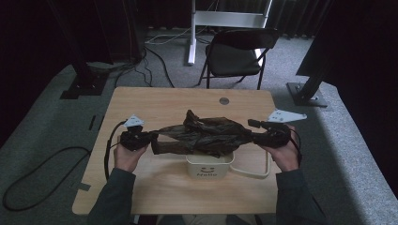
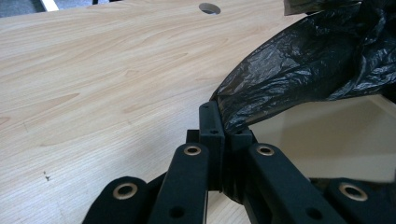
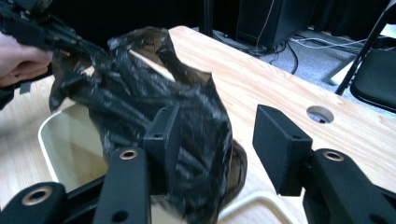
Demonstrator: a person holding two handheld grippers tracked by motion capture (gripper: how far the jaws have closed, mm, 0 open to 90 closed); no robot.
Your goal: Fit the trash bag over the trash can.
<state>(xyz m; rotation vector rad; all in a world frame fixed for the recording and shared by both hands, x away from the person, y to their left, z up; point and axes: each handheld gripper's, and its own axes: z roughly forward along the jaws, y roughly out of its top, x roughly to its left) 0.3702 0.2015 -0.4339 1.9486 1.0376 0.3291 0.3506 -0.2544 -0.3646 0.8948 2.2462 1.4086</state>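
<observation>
A cream bin point(image 1: 209, 168) marked "Hello" stood on the wooden table point(image 1: 141, 103), with a black plastic bag point(image 1: 202, 135) stretched just above its rim. Beyond the bin, a round hole point(image 1: 224, 101) pierced the tabletop, and a black folding chair point(image 1: 237, 54) stood on the floor behind the table. At the bin's left, the left gripper point(image 2: 224, 128) was clamped tight on the bag's edge, a pinch seen close in the left gripper view. At the bin's right, the right gripper point(image 3: 215, 140) stood with jaws spread wide, the bag's crumpled end lying loose between them, unpressed, as the right gripper view showed.
</observation>
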